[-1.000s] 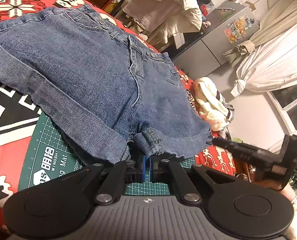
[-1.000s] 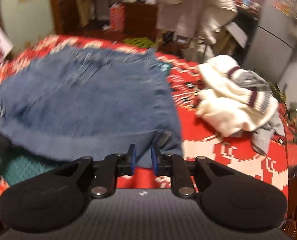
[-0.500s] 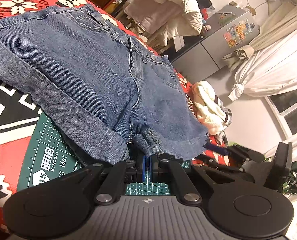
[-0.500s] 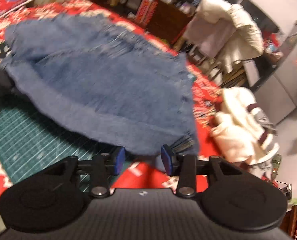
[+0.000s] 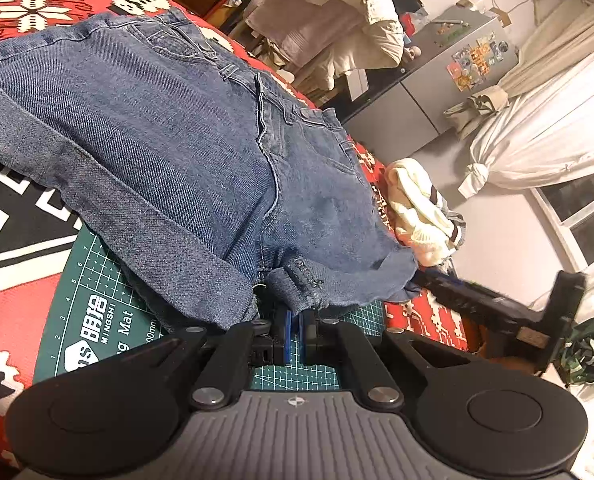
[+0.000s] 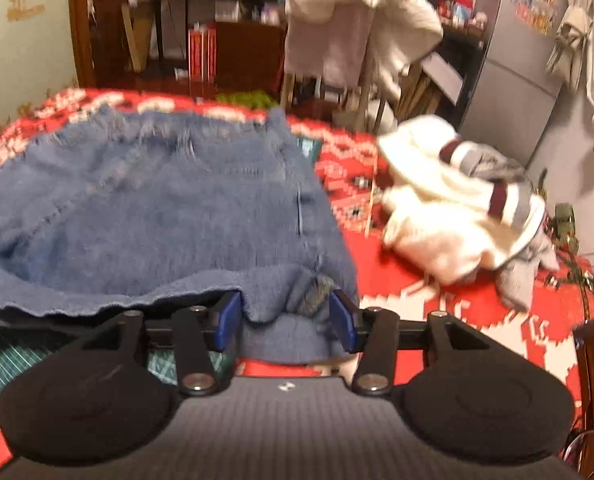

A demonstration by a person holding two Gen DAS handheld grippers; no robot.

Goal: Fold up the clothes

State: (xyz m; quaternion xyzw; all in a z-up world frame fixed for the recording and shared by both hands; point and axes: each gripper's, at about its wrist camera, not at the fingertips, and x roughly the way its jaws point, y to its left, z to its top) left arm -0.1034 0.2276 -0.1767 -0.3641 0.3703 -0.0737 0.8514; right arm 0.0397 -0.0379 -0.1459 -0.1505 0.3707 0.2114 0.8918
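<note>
Denim shorts (image 5: 185, 152) spread on green cutting mat (image 5: 97, 312); left gripper (image 5: 296, 330) pinched nearly closed at near hem, right gripper (image 6: 285, 322) wide around hem corner.

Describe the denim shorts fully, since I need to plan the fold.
The shorts are blue denim with rolled cuffs, a waistband with belt loops, pockets and a fly seam. They lie spread front-up, partly on a green cutting mat and partly on a red patterned blanket. The left tool is shut at the crotch hem. The right tool is open around the outer cuff corner, with fabric between its fingers.
</note>
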